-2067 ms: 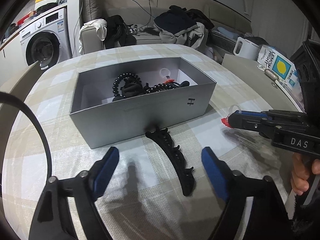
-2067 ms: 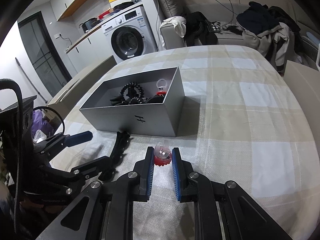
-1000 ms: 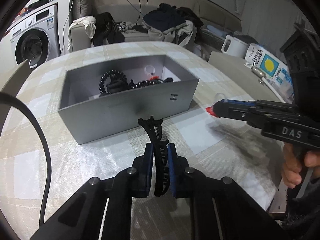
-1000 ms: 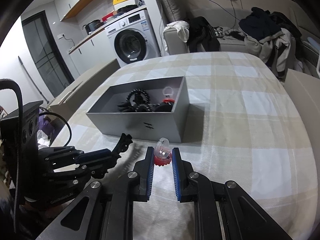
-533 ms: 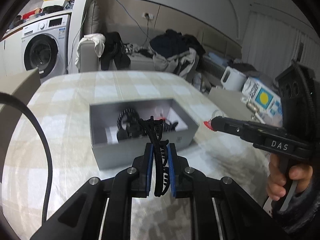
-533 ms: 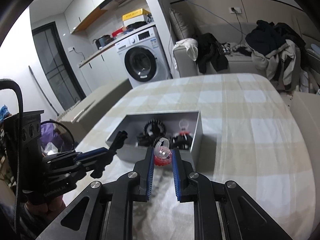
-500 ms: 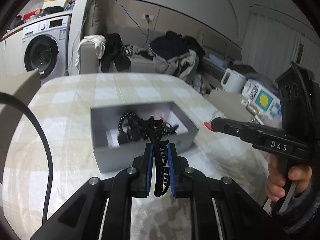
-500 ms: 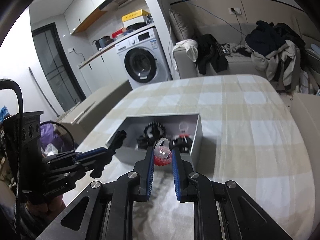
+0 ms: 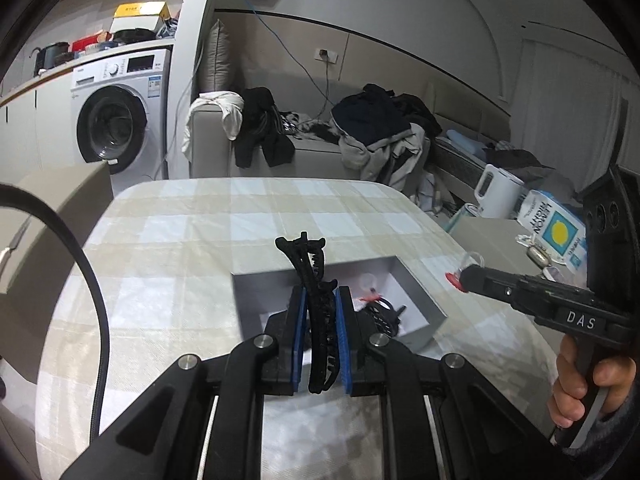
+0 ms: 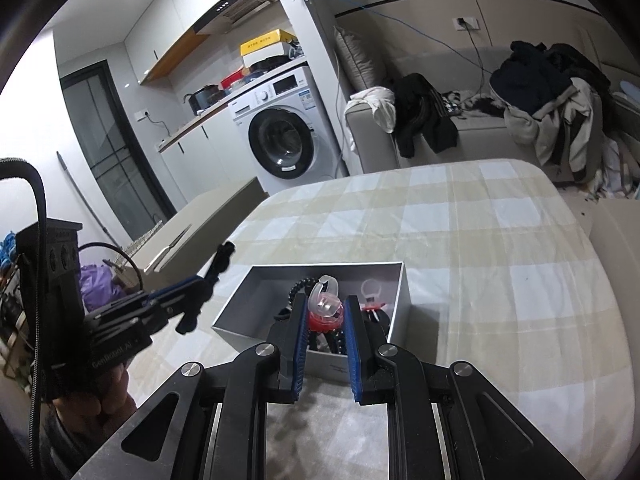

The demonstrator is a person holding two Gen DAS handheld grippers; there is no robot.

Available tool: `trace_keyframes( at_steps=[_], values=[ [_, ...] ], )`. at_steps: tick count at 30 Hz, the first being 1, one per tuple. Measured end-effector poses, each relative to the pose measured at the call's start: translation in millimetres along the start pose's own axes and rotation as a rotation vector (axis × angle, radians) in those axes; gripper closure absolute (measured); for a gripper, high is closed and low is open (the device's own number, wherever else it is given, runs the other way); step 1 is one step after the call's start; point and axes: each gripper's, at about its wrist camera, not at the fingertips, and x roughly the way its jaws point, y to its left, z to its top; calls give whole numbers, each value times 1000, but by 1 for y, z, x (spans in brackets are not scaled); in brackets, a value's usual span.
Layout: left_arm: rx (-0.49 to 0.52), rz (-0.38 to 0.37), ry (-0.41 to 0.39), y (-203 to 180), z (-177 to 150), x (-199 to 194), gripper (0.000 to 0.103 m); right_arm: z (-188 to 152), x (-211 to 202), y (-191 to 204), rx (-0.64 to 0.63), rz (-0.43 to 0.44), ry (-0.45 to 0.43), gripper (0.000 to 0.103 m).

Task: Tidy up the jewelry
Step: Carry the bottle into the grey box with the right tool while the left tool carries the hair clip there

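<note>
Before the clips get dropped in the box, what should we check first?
1. Left gripper grips the black hair clip between its fingers: ok.
2. Right gripper grips the red and clear clip: ok.
3. Grey box is open on top: ok.
4. Room left inside: ok. White floor shows beside the black beaded pieces already in there.
5. Both clips are right over the opening: cannot tell. Each looks lined up from its own camera, but the other camera shows it off to the side.
6. Grippers will not bump together: cannot tell. They are apart now.
</note>
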Motion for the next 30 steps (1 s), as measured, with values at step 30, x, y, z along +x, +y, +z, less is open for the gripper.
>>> trace_keyframes(
  at_steps=[30],
  values=[
    [16, 42, 78, 9, -5, 36, 94, 4, 57, 8, -48, -10, 110, 87]
  ],
)
